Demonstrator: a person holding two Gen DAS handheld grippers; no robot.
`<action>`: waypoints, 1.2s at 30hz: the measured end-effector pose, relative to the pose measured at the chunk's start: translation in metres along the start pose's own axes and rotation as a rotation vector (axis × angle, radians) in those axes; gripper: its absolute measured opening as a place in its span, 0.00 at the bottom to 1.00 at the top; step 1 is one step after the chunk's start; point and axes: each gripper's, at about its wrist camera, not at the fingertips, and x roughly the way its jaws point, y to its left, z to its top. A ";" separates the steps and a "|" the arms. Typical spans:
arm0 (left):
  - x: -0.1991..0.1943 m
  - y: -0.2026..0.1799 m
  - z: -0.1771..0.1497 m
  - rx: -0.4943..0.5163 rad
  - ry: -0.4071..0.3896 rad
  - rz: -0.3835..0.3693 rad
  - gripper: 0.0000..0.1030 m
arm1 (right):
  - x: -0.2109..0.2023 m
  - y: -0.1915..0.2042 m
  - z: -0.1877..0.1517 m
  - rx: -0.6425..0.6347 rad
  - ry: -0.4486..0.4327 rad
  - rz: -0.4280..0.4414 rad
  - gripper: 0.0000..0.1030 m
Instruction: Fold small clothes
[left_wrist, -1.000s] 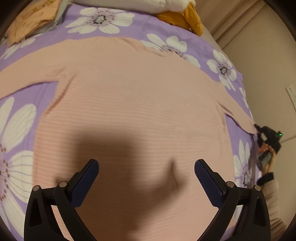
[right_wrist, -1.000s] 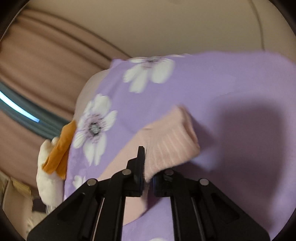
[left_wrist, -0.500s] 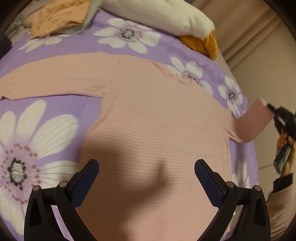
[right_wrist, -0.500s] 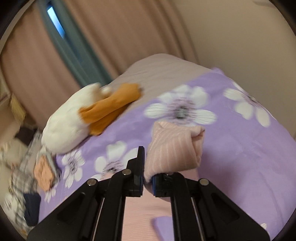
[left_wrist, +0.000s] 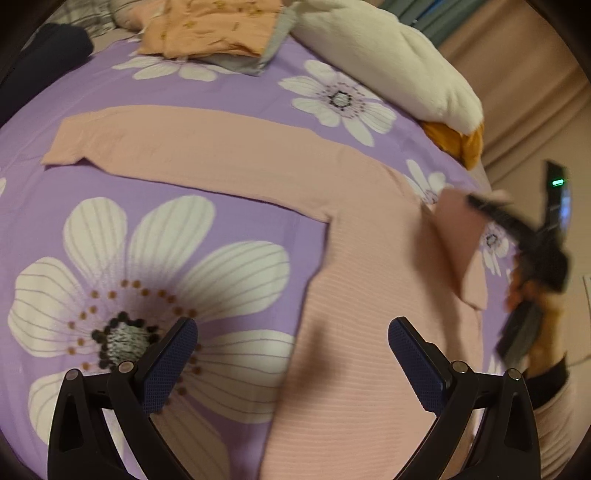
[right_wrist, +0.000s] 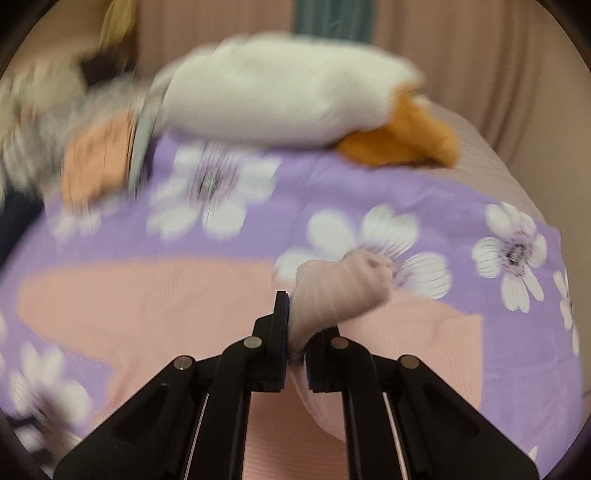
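We see the right gripper (right_wrist: 295, 332) clamped on the pink sweater's (left_wrist: 369, 332) sleeve cuff (right_wrist: 343, 291), while the left gripper (left_wrist: 291, 358) gapes wide, empty, above the bedspread (left_wrist: 184, 85).

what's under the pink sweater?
The pink sweater lies flat on the purple floral bedsheet, which shows all around it. Whatever is beneath its body is covered. The right gripper holds one sleeve cuff lifted above it.
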 end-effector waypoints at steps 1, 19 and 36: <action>0.000 0.003 0.001 -0.005 0.000 0.000 0.99 | 0.008 0.011 -0.007 -0.028 0.019 -0.001 0.08; 0.022 -0.044 0.046 0.061 -0.070 -0.144 0.99 | -0.052 -0.067 -0.059 0.198 -0.067 0.364 0.76; 0.157 -0.119 0.098 0.044 0.032 -0.296 0.60 | -0.085 -0.165 -0.184 0.600 -0.077 0.339 0.71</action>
